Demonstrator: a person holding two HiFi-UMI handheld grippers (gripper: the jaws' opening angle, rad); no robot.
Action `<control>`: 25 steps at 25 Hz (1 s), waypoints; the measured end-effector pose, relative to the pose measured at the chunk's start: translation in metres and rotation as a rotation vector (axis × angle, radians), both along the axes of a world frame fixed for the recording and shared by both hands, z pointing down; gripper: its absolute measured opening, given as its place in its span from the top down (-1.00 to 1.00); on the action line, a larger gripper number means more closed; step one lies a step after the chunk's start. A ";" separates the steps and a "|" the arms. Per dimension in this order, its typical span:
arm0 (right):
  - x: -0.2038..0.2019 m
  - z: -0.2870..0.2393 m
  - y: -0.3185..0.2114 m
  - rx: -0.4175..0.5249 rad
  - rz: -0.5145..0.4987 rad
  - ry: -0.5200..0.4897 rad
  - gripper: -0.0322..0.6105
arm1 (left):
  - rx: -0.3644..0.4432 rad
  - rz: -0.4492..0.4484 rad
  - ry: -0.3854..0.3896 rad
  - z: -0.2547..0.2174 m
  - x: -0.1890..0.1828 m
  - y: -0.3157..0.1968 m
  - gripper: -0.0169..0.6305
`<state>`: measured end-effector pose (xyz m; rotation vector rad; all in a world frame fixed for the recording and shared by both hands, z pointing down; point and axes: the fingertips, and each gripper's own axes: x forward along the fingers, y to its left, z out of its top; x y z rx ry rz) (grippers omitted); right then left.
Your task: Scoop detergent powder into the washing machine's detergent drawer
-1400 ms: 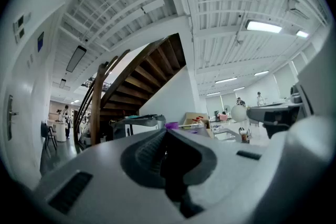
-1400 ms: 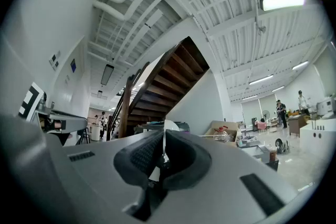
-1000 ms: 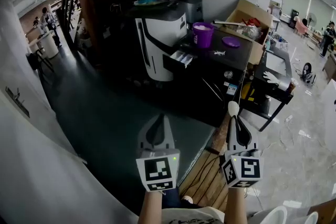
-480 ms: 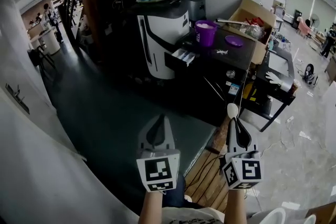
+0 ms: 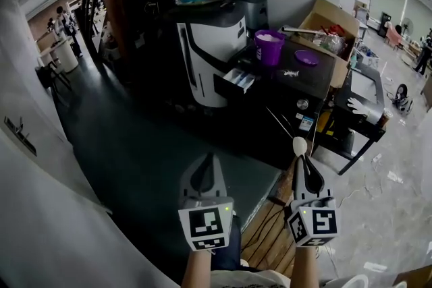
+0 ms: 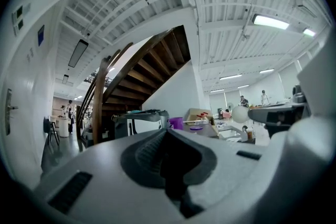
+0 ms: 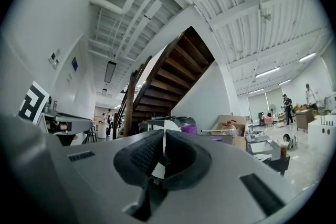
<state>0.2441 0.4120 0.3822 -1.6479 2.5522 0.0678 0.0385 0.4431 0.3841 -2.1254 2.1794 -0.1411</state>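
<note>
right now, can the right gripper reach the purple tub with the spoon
Probably not: the right gripper, shut on the white spoon, hangs short of the purple tub, with dark floor between. Nothing covers the tub's open top; stepping closer should do.

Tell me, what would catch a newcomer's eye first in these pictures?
Two handheld grippers fill the bottom of the head view: the left gripper is shut and empty, and the right gripper is clamped on a white spoon. Beyond them stands a white washing machine with its drawer pulled open and a purple tub close beside it.
</note>
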 end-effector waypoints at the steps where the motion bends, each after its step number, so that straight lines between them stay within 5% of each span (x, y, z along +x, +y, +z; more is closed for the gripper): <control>1: -0.002 0.000 -0.009 -0.002 0.002 -0.001 0.83 | -0.003 -0.001 0.000 0.001 -0.002 -0.008 0.94; 9: -0.024 -0.012 -0.089 -0.013 0.008 0.010 0.83 | -0.024 0.010 0.001 -0.006 -0.024 -0.091 0.94; 25: -0.089 -0.101 -0.266 -0.028 0.107 0.012 0.83 | -0.019 0.107 0.004 -0.096 -0.095 -0.284 0.94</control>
